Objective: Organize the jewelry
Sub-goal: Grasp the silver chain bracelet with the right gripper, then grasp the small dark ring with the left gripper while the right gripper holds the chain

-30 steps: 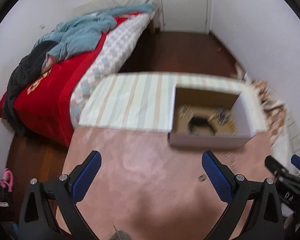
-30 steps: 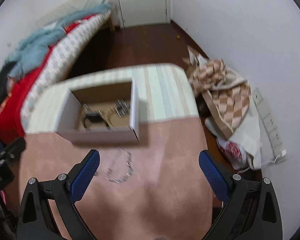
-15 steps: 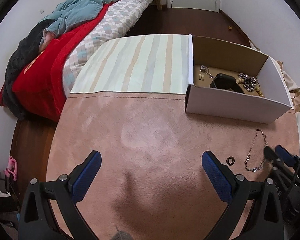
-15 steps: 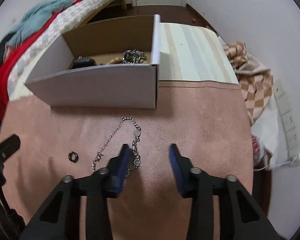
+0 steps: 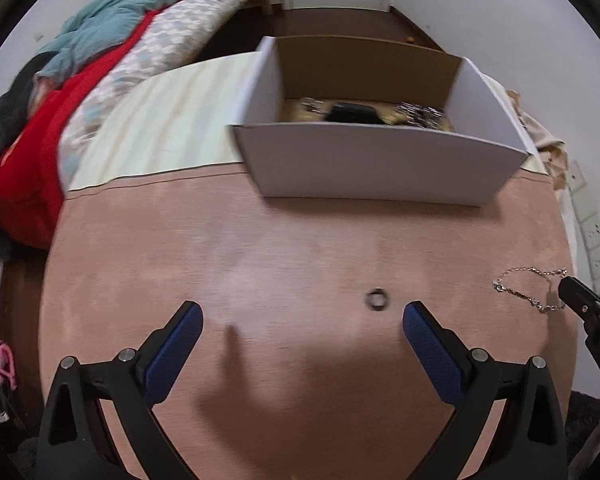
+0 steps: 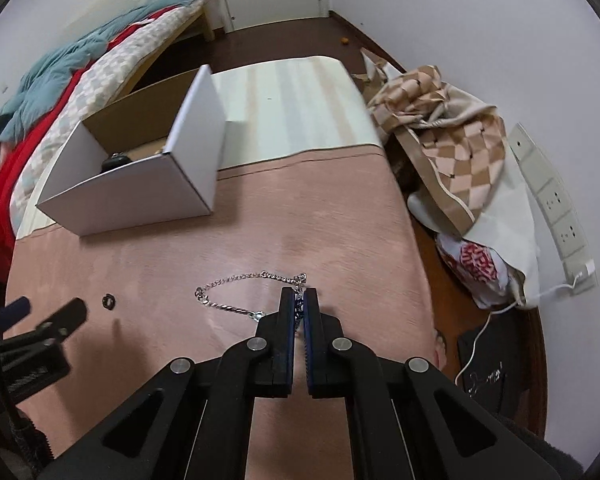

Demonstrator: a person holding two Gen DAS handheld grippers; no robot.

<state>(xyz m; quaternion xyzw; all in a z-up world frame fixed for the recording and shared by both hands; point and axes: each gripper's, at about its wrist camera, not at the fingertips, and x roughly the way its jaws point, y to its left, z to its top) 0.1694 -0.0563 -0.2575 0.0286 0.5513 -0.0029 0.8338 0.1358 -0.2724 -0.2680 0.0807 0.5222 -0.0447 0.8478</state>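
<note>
A silver chain bracelet (image 6: 236, 282) lies on the pink cloth (image 6: 300, 220), and my right gripper (image 6: 299, 294) is shut on its right end; the links show between the blue pads. In the left wrist view the same bracelet (image 5: 528, 288) lies at the far right. A small dark ring (image 5: 377, 300) rests on the cloth just ahead of my left gripper (image 5: 302, 320), nearer its right finger; the same ring (image 6: 109, 301) shows left of the bracelet. The left jaws stand wide open and hold nothing. An open white cardboard box (image 5: 372, 164) further back holds several pieces of jewelry.
A striped pad (image 5: 160, 128) covers the far part of the surface. A bed with red and teal covers (image 5: 60, 92) stands to the left. To the right, on the floor, lie a checkered bag (image 6: 452, 144), a white bag and a power strip (image 6: 556, 208).
Both grippers have sunk toward the cloth. The right jaws went from wide open to shut on the bracelet's end. The ring now lies close before the left gripper.
</note>
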